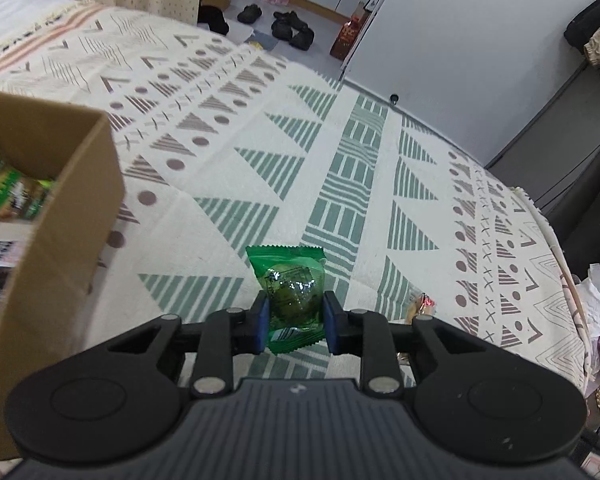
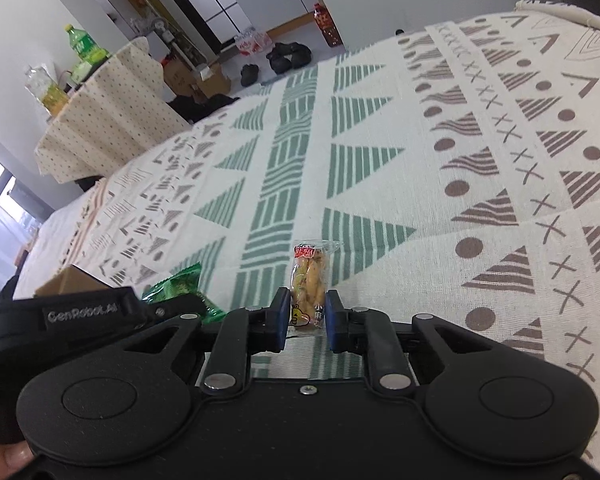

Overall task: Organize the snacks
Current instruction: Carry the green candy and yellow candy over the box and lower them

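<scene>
My left gripper [image 1: 295, 320] is shut on a green snack packet [image 1: 292, 288] and holds it above the patterned cloth. A cardboard box [image 1: 52, 216] with several snack packets inside stands to its left. My right gripper [image 2: 307, 314] is shut on a small clear packet of yellow snacks [image 2: 310, 280] with a red label. In the right wrist view the left gripper's body [image 2: 80, 312] and its green packet [image 2: 180, 284] show at the left, with a corner of the box [image 2: 68, 280] behind.
The patterned cloth [image 1: 340, 168] covers the whole work surface. Another small snack packet [image 1: 420, 304] lies on the cloth just right of my left gripper. A side table with bottles [image 2: 80, 52] stands beyond the far edge. Shoes and boxes lie on the floor [image 1: 284, 24].
</scene>
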Motion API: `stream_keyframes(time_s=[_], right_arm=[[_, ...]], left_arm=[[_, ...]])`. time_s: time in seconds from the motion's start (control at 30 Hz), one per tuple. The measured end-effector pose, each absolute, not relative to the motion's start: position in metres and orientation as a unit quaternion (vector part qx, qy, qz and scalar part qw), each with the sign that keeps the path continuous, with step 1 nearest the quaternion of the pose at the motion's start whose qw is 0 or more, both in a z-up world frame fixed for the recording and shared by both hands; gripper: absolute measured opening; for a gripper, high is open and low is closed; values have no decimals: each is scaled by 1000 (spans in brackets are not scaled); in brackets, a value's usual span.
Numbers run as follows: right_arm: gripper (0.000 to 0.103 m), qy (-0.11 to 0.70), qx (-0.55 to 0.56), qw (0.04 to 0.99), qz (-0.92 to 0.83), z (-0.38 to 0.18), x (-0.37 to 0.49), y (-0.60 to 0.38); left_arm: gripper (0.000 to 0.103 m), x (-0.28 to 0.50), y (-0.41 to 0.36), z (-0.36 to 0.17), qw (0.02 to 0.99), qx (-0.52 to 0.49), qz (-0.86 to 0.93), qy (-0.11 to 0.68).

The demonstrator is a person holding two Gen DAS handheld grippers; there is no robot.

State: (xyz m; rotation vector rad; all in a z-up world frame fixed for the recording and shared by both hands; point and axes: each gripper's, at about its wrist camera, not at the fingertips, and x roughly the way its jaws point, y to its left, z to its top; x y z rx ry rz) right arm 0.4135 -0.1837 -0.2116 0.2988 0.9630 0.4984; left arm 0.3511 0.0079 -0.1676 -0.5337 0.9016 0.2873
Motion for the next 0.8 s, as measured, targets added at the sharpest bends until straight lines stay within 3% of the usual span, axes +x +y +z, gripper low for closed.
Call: stream_keyframes(time_s=[0.8], right_arm=[[18, 376, 143, 864, 303, -136, 358, -167]], left_arm=[[26, 262, 38, -89, 881, -245, 175, 365]])
